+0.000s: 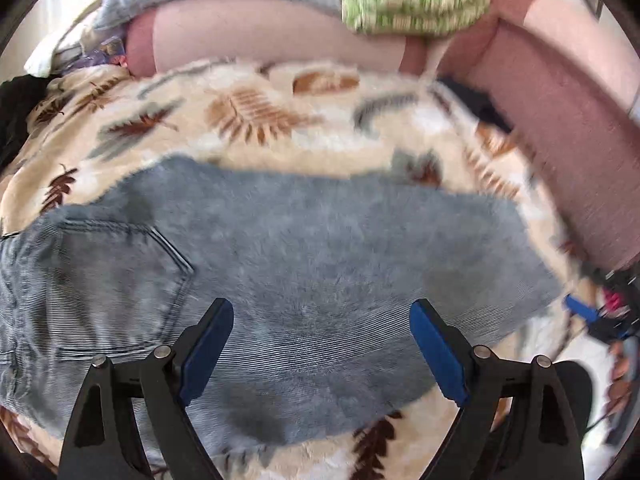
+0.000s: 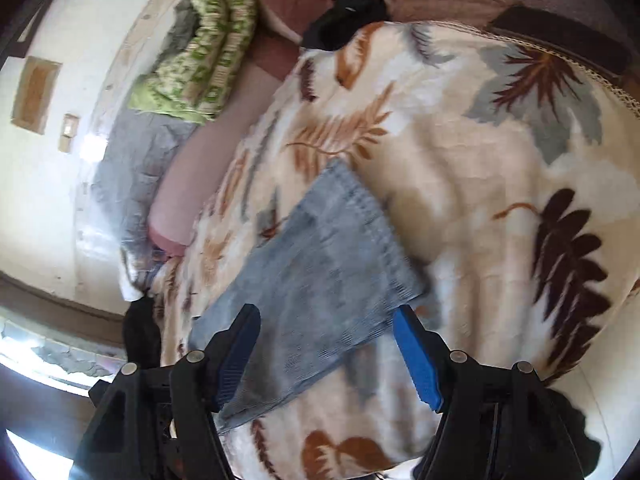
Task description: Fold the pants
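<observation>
Lying flat on the leaf-print blanket (image 1: pixel 256 120), the pants (image 1: pixel 304 248) spread beneath both grippers' wide-open, empty jaws.

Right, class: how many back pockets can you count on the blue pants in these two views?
1. On the pants, a single back pocket shows at the left of the left wrist view, ahead of the open left gripper. A second may be folded underneath.

Pants (image 1: pixel 280 264) lie flat on the blanket (image 1: pixel 248 120), waist end to the left. Left gripper (image 1: pixel 322 344) hangs over their near edge. Behind the blanket runs the sofa back (image 1: pixel 260 36), with a cushion (image 1: pixel 412 4) on top of it, far right.
</observation>
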A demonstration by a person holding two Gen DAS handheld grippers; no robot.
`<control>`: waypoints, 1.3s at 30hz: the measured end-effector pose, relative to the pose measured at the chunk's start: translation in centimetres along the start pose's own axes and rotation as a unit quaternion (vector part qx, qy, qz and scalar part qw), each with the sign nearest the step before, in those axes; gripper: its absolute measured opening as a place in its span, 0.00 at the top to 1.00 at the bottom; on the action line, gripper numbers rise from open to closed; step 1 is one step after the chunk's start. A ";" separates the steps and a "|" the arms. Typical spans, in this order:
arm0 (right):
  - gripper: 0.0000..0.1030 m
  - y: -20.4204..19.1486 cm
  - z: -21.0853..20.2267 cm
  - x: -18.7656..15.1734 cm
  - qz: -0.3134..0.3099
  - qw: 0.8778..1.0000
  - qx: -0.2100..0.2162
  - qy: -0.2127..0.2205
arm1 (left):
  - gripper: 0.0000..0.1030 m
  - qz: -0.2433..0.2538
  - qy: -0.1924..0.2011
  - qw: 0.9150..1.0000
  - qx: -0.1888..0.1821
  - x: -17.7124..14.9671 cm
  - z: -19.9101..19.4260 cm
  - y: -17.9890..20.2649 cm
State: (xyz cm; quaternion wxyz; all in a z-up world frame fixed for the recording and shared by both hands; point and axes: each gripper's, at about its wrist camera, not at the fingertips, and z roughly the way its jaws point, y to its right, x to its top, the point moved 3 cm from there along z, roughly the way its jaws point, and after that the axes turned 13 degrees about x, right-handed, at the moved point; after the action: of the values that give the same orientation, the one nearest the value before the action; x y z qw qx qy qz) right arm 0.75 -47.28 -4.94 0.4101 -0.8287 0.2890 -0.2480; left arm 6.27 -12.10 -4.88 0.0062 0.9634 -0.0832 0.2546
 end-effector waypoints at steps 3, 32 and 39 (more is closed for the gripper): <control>0.30 0.8 2.4 -0.1 0.012 1.000 -0.009 -0.024 | 0.12 0.028 -0.053 0.997 0.050 -1.7 2.8 0.5; 0.51 3.5 1.5 0.0 0.092 0.995 -0.004 0.047 | 0.09 0.068 -0.015 0.996 0.054 -2.8 2.6 0.8; 0.77 0.0 0.6 0.3 -0.033 0.996 -0.060 0.060 | 0.08 0.072 -0.014 0.996 0.050 -2.9 2.6 0.7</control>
State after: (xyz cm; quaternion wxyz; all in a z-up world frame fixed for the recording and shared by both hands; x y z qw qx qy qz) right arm 1.35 -47.16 -5.20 0.3334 -0.8444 0.2996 -0.2933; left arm 5.00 -12.46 -8.59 -0.0612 0.9576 -0.1395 0.2444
